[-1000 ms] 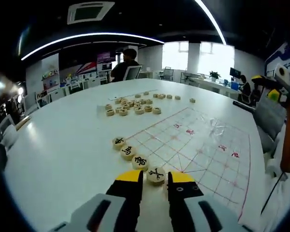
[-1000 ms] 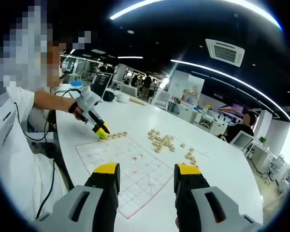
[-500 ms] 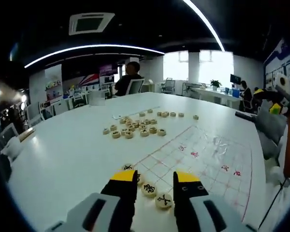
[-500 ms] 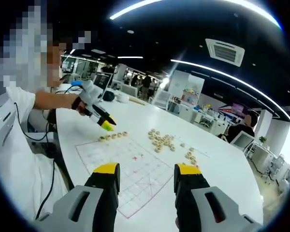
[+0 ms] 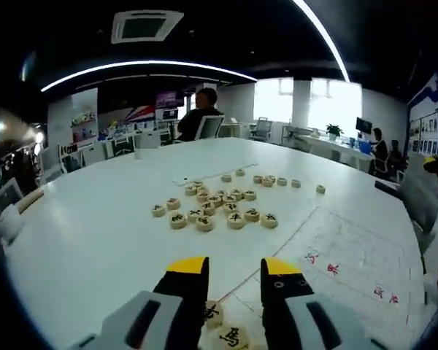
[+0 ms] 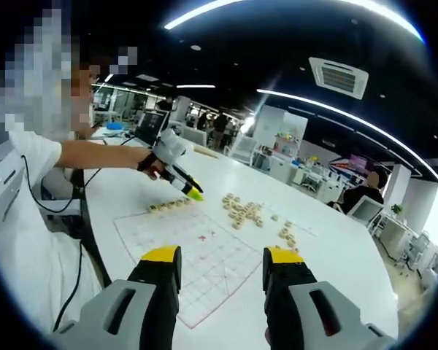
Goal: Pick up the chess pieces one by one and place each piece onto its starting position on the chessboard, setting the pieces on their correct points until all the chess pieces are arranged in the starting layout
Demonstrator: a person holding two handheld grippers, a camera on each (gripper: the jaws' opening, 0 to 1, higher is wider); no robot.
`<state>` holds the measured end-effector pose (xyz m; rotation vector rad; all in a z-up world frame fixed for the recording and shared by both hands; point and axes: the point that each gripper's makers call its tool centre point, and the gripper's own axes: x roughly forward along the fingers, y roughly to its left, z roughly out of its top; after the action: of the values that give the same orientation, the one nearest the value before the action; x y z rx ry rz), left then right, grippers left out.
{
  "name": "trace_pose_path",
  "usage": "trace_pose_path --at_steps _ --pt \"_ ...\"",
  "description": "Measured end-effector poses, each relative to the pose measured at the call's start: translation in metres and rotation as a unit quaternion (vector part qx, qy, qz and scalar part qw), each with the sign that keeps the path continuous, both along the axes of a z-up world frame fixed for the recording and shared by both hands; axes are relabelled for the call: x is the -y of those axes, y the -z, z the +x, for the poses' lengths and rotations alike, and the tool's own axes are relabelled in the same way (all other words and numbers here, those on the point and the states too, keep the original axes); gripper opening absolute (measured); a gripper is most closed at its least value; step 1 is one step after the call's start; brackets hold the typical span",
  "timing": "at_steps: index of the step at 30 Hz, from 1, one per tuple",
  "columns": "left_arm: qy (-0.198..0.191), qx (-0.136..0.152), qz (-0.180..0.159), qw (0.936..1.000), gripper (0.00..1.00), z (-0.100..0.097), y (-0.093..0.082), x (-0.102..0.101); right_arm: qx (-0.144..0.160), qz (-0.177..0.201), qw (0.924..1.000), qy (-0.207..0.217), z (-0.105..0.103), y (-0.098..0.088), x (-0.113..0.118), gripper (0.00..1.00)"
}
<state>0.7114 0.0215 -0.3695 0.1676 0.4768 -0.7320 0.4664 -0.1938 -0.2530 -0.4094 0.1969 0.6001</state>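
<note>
My left hand-held gripper [image 5: 233,267] (jaws parted, empty) faces the loose chess pieces [image 5: 217,208] lying straight ahead, beyond the chessboard [image 5: 350,255] edge.

Open-plan office, desk rows [image 5: 109,142], monitors [image 6: 152,125], swivel chairs [image 5: 209,127]

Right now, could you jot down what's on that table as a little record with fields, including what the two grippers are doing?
surface: white table
board: red-lined chessboard, flat on the table
placed pieces: short row along the board's edge
loose pieces: pile on the table off the board
left gripper: open, empty, above the table between the row and the pile
right gripper: open, empty, above the board
people: one holding the grippers; others seated far off
</note>
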Motion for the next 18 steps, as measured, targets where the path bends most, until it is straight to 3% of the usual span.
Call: trace_pose_path --at_steps 2,5,10,14,16,18 --pt "-0.012 0.009 0.018 0.9997 0.29 0.014 0.005 -0.004 0.0 0.0 1.0 0.003 0.001 0.0 0.002 0.45" --pt "-0.029 0.048 0.067 0.9962 0.28 0.04 0.013 -0.013 0.0 0.0 1.0 0.002 0.0 0.001 0.002 0.45" --pt "-0.044 0.054 0.051 0.9963 0.25 0.069 0.018 -0.012 0.001 0.001 1.0 0.001 0.0 0.0 0.001 0.45" --pt "-0.051 0.027 -0.001 0.9983 0.23 0.078 0.021 -0.002 0.001 0.0 1.0 0.001 0.0 -0.001 0.002 0.45" --pt "-0.044 0.027 0.004 0.9987 0.23 0.079 0.025 0.004 0.001 0.001 1.0 0.002 0.0 -0.001 0.002 0.45" --pt "-0.029 0.036 0.044 0.998 0.22 0.08 0.032 0.007 0.002 0.001 1.0 0.004 0.001 -0.001 0.003 0.45"
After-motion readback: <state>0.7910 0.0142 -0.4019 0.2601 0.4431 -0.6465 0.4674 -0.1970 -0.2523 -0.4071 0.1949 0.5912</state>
